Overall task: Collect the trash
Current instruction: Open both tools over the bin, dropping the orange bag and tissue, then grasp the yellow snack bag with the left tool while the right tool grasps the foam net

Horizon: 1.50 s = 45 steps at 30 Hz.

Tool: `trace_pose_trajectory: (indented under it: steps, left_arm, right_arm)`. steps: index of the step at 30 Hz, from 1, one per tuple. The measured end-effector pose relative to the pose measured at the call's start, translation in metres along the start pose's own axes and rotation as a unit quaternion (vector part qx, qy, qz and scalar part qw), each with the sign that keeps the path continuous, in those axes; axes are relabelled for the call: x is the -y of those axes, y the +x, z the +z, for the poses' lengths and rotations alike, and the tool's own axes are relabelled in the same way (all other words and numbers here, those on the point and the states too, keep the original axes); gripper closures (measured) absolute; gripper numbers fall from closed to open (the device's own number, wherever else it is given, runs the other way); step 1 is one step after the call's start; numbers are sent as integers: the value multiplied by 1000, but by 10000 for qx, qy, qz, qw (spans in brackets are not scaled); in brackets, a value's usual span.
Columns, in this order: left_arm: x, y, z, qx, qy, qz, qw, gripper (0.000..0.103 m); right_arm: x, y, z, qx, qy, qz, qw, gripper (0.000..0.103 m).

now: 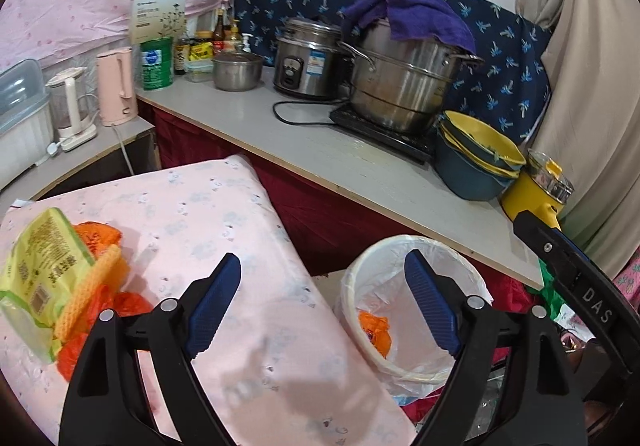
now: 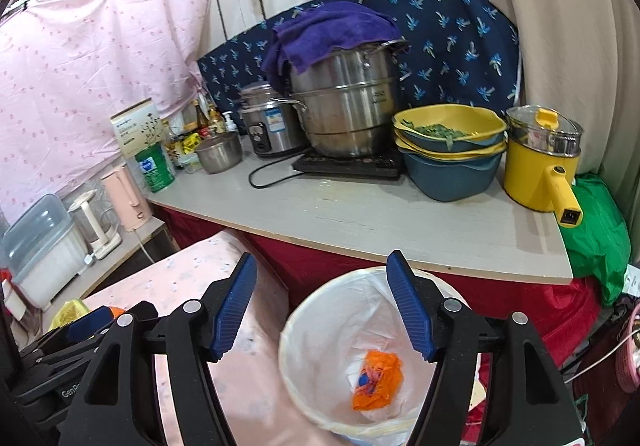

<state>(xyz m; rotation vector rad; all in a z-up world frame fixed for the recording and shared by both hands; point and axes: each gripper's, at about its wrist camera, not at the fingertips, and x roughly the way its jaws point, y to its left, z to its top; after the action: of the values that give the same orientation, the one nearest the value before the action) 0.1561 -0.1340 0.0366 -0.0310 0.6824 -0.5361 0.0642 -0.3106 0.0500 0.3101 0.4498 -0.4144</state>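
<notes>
Both grippers gape empty: the right gripper [image 2: 322, 306] hangs over the white-lined trash bin [image 2: 316, 310], where one crumpled orange bag [image 2: 376, 380] lies at the bottom. Left gripper [image 1: 322, 306] hovers over the pink-covered table [image 1: 224, 214]; there a yellow-green wrapper [image 1: 38, 266] slants lengthwise toward the counter [image 1: 360, 170], atop orange bags [image 1: 100, 236].

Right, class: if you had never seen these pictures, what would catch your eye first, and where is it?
The white-lined trash bin on the floor, with one orange wrapper at its bottom, under the open right claw. Next, the yellow-green packet lying on orange bags on the pink cloth, left of the open left claw.
</notes>
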Motion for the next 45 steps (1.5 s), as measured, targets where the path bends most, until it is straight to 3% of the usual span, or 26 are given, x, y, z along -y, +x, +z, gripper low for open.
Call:
trace_pose_trajectory:
  steps: [9,19,23,26,34,45]
  left_arm:
    - [-58,-47,0,305,-366,497,9976,22]
    - [-138,-87,-12,431,-798,1186,9888,22]
    - [-172,-94,-19,354,-954,1480,9837,12]
    - [-197,-95,-26,237,-1077,1629,9805,11]
    - [-252,-77,-49,-202,-1368,1754,9747,10]
    - [-286,-46,-61,-534,-1552,1606,9733,12]
  right_arm:
    - [-60,-21,-4,2,-318,431,9986,37]
    - [-137,-30,-26,-218,-670,1002,9925,37]
    - [-170,-29,-38,-374,-800,1242,9883,37]
    - [-191,-27,-49,-489,-912,1368,9852,37]
    - [-243,-9,-79,-855,-1135,1546,9777,37]
    - [-282,25,-113,-1346,-1355,1585,9687,37]
